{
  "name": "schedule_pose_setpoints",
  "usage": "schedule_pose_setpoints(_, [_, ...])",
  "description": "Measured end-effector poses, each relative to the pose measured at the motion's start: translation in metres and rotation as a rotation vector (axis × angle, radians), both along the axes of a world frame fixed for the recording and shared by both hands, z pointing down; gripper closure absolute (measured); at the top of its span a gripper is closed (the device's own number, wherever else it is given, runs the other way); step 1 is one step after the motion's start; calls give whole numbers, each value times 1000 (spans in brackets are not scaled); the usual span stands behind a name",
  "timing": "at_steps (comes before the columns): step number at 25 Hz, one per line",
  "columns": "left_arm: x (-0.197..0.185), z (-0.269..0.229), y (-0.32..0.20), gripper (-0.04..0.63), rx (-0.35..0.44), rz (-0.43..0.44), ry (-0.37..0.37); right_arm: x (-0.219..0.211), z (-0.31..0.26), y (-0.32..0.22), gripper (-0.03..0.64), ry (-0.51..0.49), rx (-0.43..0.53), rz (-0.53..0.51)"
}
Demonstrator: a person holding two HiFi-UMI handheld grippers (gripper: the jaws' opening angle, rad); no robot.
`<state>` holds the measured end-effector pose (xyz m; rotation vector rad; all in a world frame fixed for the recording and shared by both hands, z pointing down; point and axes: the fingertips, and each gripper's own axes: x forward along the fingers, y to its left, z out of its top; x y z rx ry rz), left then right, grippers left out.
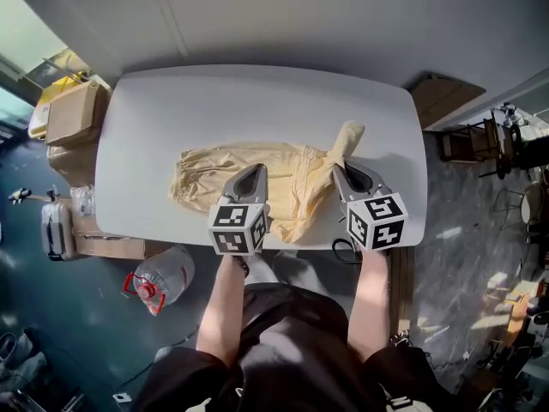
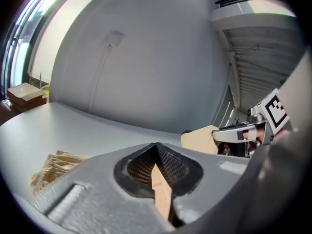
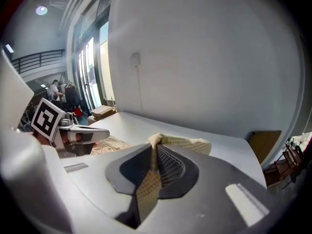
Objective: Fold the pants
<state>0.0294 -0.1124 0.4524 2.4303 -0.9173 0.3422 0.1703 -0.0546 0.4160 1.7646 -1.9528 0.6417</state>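
Desk (image 1: 257, 110): pale grey top, rounded corners, seen from above. The person stands at its near edge, both forearms reaching over it.

Pants (image 1: 287, 178): light yellow, across the middle of the desk and closer to the near edge than the far one. The end toward the left edge lies flat and wrinkled on the top. The end toward the right edge is gathered and lifted, with a bunched tip pointing at the far right corner. A fold hangs down to the near edge between the two tools.

Left tongs (image 1: 254, 172): over the middle of the pants, near edge side. Left gripper view: the tongs (image 2: 156, 147) are pinched narrow on a strip of the yellow cloth, which runs down between the pads. Flat pants fabric (image 2: 53, 165) shows low at the left on the desk (image 2: 73, 126).

Right tongs (image 1: 340, 172): just right of the left tongs, at the lifted end. Right gripper view: the tongs (image 3: 153, 147) are pressed together on the cloth, and a roll of pants fabric (image 3: 185, 141) spills over the tips above the desk (image 3: 146, 123).

Each gripper view shows the other tool off to the side, marker cube up.

Around the desk: cardboard boxes (image 1: 73, 114) by the far left corner, a clear water bottle (image 1: 163, 275) on the floor below the near left corner, a brown board (image 1: 446, 97) beyond the far right corner.
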Motion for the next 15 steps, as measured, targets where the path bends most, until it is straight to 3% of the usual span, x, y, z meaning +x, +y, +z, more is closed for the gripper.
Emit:
schedule_pose_setpoints(7, [-110, -20, -43, 592, 49, -170, -15, -104, -8, -65, 584, -6, 27, -173])
schedule_pose_setpoints(15, [-218, -24, -69, 592, 60, -299, -59, -240, 28, -117, 584, 36, -60, -406])
